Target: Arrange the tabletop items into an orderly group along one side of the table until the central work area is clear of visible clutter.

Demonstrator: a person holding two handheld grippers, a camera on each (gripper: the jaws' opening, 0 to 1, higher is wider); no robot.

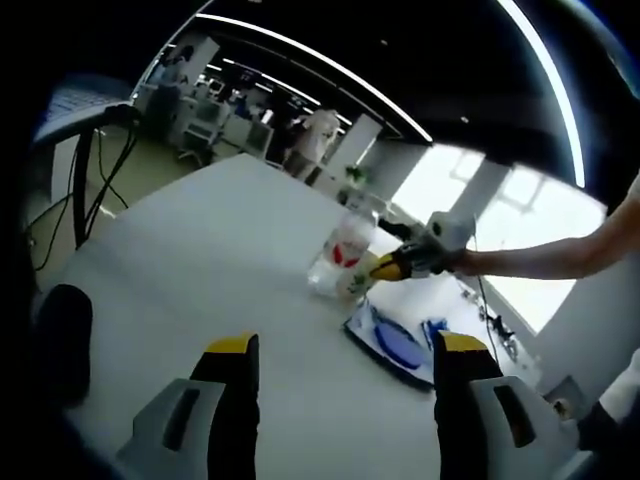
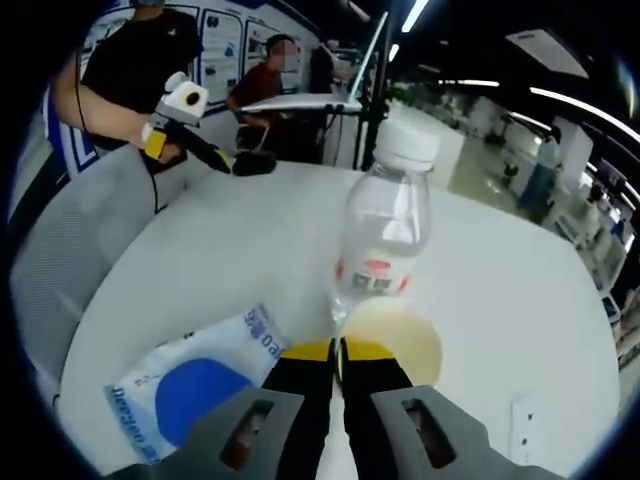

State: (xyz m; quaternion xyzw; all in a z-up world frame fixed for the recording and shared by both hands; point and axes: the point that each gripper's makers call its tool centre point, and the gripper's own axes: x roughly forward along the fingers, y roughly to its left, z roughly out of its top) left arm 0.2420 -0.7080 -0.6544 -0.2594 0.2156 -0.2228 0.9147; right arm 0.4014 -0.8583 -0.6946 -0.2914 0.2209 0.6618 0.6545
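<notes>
In the left gripper view the near and left stretch of the white worktop (image 1: 200, 260) lies bare, giving open passage ahead of the left tongs (image 1: 345, 365). Farther right, a clear plastic bottle (image 1: 345, 250), a blue-and-white packet (image 1: 390, 340) and the right tongs (image 1: 380, 268) block the way. In the right gripper view, bare worktop lies beyond and right of the bottle (image 2: 385, 225).

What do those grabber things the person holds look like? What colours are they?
Each hand-held gripper has two chunky grey jaws with slotted sides, ending in black fingers with yellow tips. You see this on the left hand-held gripper and the right hand-held gripper. Seen from farther off, each has a black-and-yellow front and a white rounded body. The person's forearm is bare, with no sleeve showing on it.
</notes>
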